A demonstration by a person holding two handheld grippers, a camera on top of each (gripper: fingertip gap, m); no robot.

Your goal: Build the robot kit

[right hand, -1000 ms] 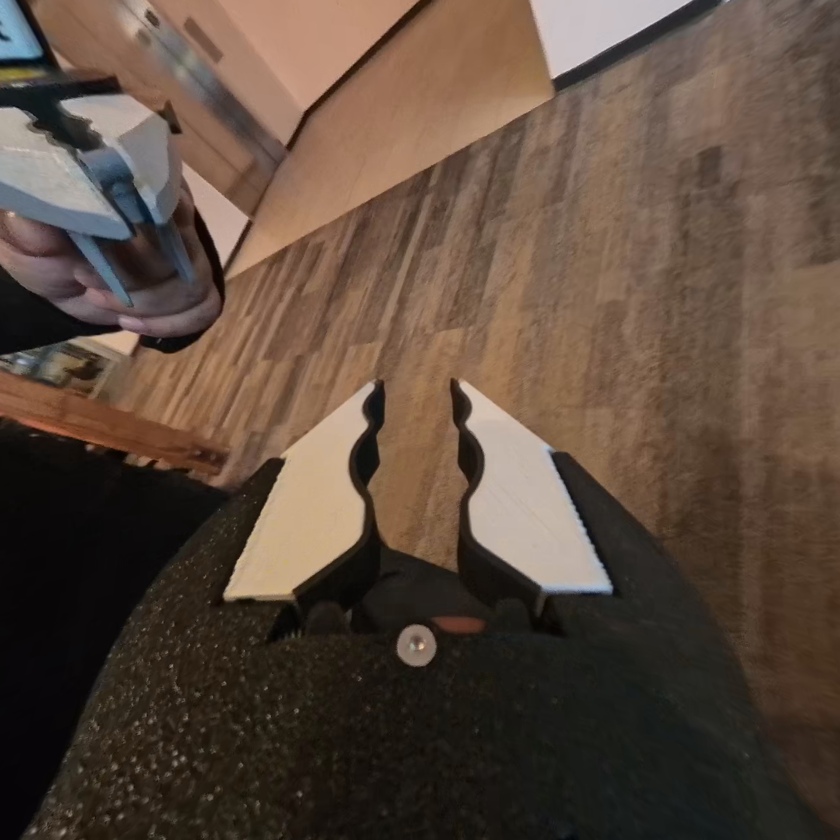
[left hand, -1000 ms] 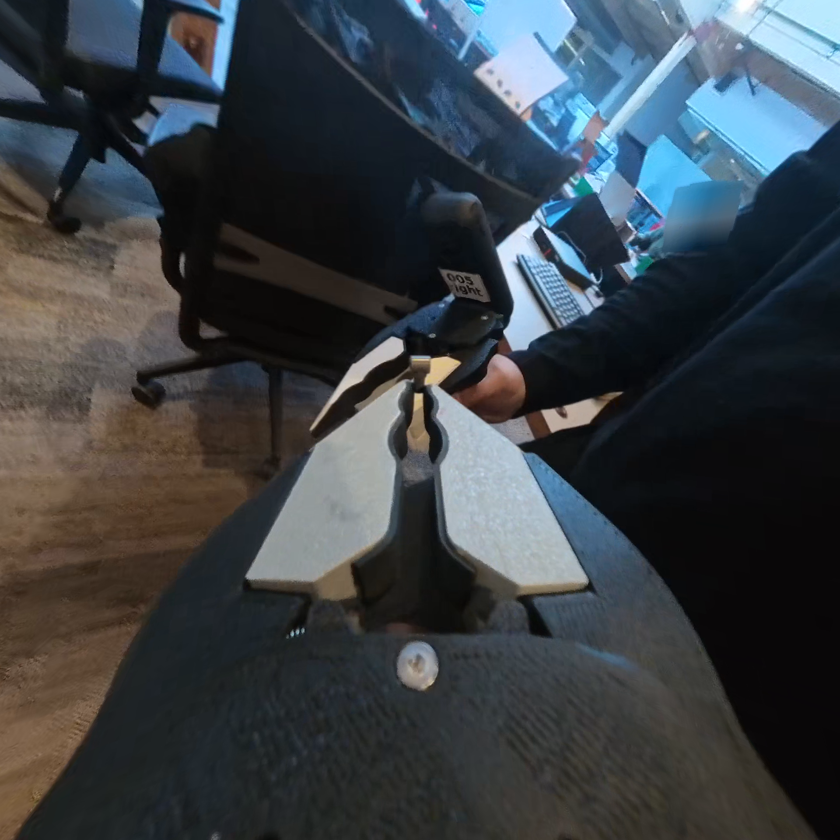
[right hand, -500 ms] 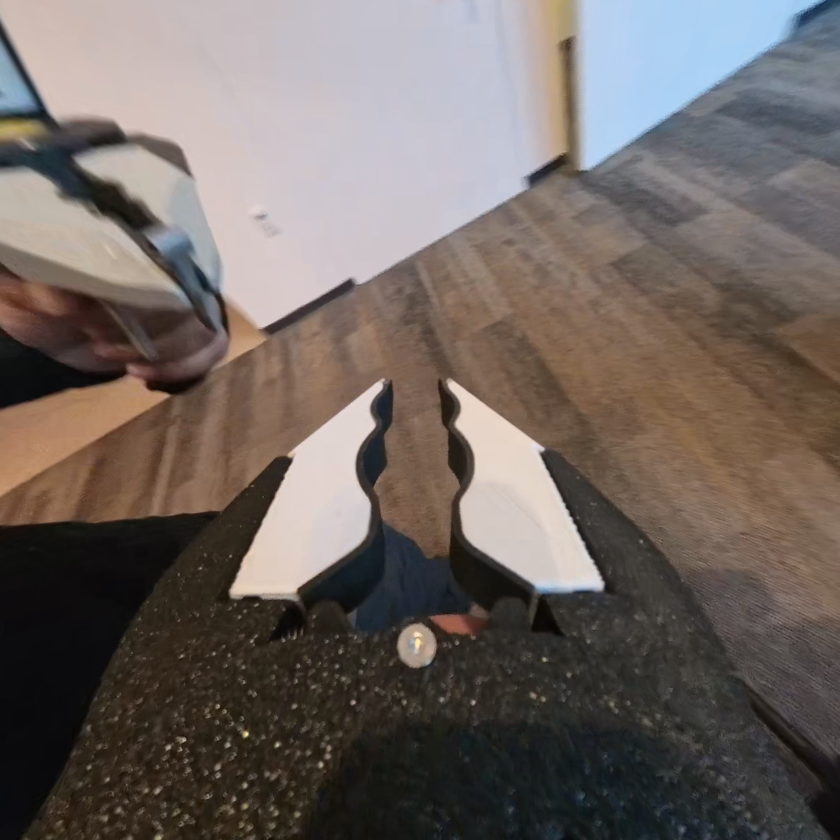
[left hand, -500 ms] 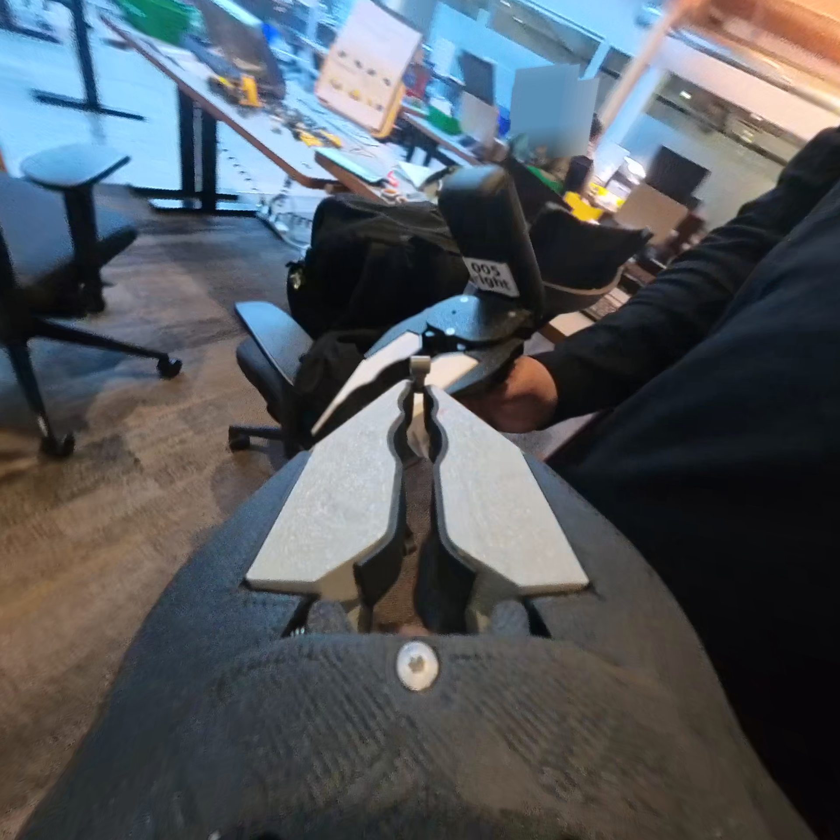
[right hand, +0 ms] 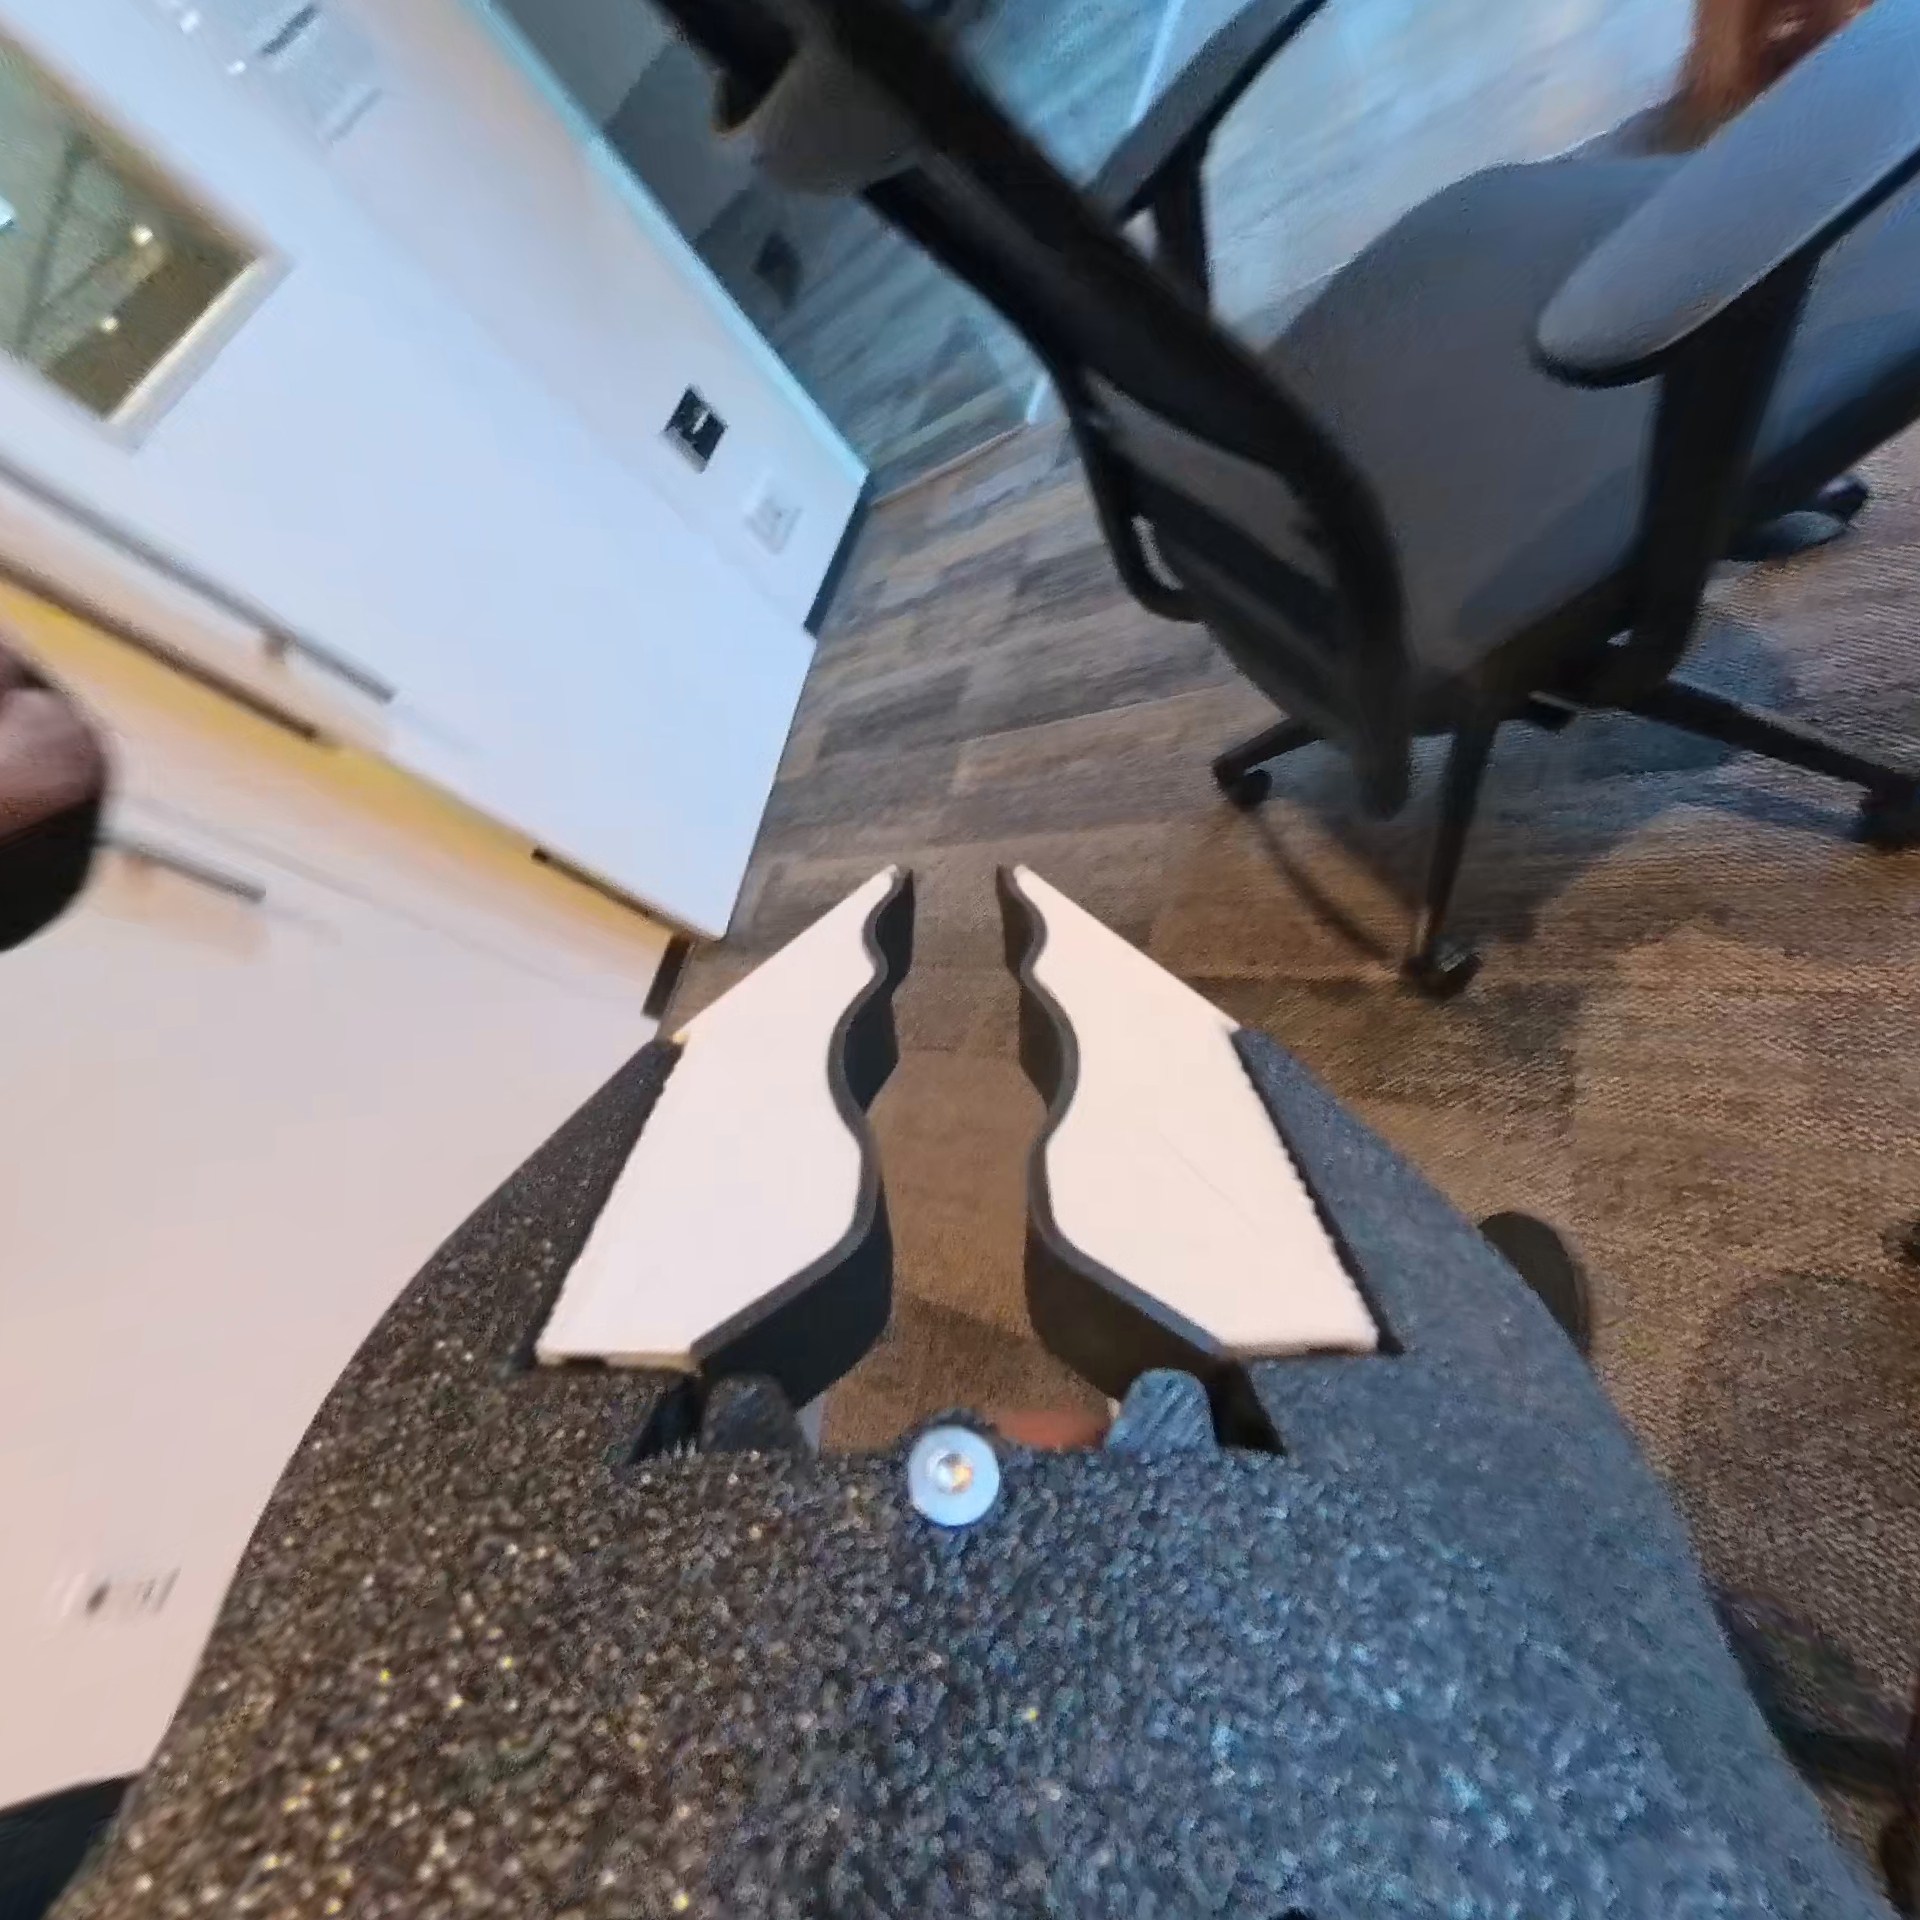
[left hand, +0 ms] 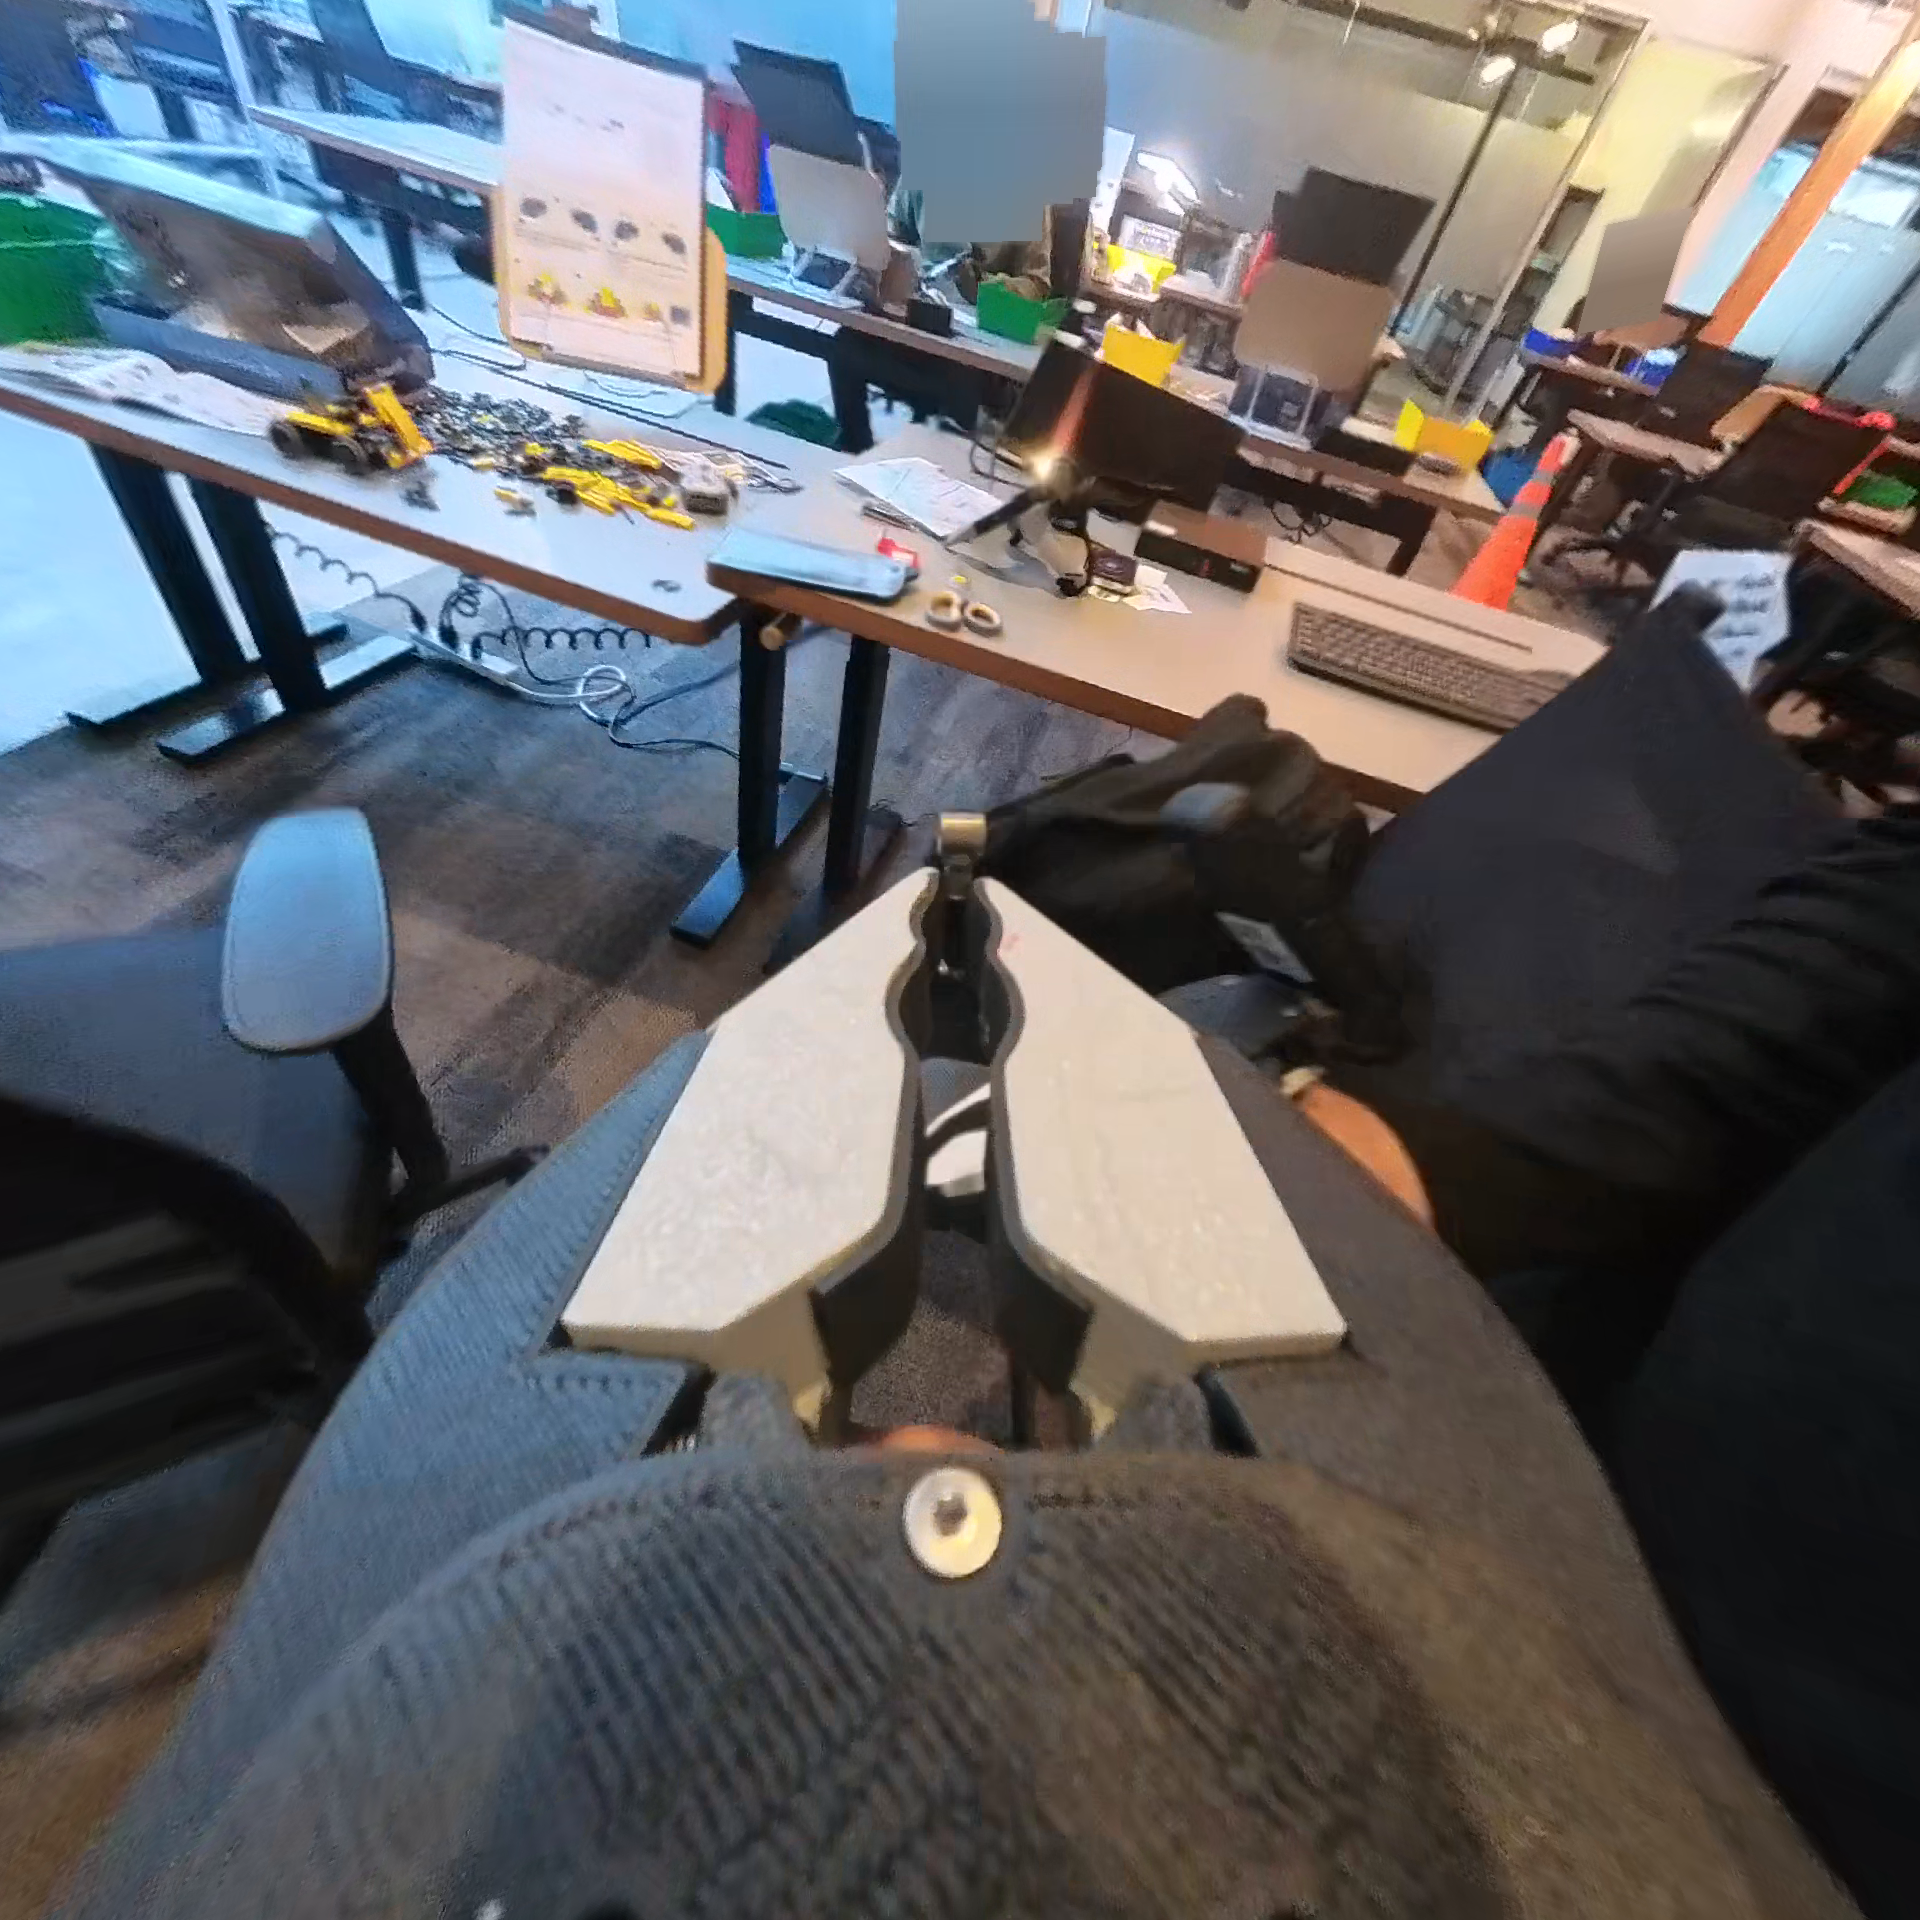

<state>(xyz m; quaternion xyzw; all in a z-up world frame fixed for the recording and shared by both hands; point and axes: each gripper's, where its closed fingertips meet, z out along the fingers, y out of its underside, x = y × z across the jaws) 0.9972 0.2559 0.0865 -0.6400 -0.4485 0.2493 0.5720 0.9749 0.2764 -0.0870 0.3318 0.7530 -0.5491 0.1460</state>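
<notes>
over carpet (right hand: 1351,1039), left jaws apparently pinch metal pin (left hand: 958,836).

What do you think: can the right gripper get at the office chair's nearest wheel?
Probably yes: the right gripper is open, holding nothing, and only carpet shows between it and the wheel.

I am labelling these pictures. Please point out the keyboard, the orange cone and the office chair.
keyboard (left hand: 1403,657), left wrist view, key field.
orange cone (left hand: 1501,545), left wrist view, its side.
office chair (right hand: 1455,436), right wrist view, seat underside.
</notes>
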